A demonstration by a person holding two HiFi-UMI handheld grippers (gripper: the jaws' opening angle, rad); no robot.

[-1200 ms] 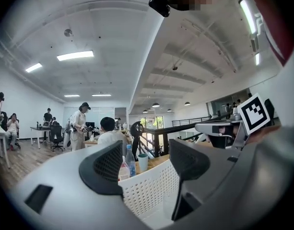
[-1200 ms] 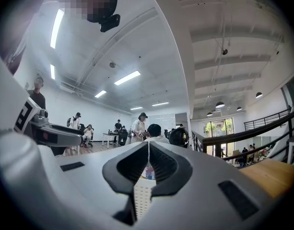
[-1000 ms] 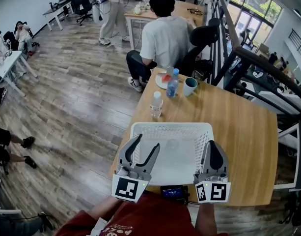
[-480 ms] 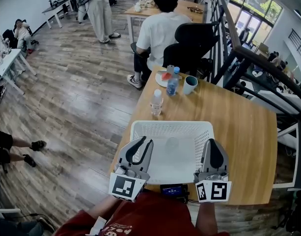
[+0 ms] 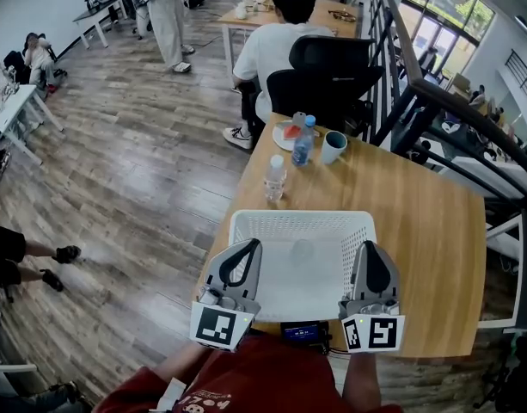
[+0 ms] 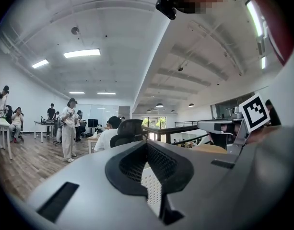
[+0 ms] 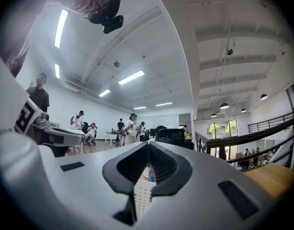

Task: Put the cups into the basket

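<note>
Open-plan office: desks (image 5: 98, 14), swivel chair (image 5: 327, 74), seated ppl (image 5: 276, 34), wood floor (image 5: 134, 153), mezzanine railing (image 5: 456, 114).

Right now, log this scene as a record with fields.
basket: white perforated plastic basket, just ahead of both grippers
cup: pale teal mug on the wooden table beyond the basket, outside it
bottles: blue-capped clear bottle beside the mug; white-capped clear bottle nearer the basket
left gripper: fingers shut, nothing between
right gripper: fingers shut, nothing between

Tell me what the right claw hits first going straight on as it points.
Probably nothing nearby: the shut right claw points about level, over the white basket. The blue bottle lies lower; depth is unclear.
</note>
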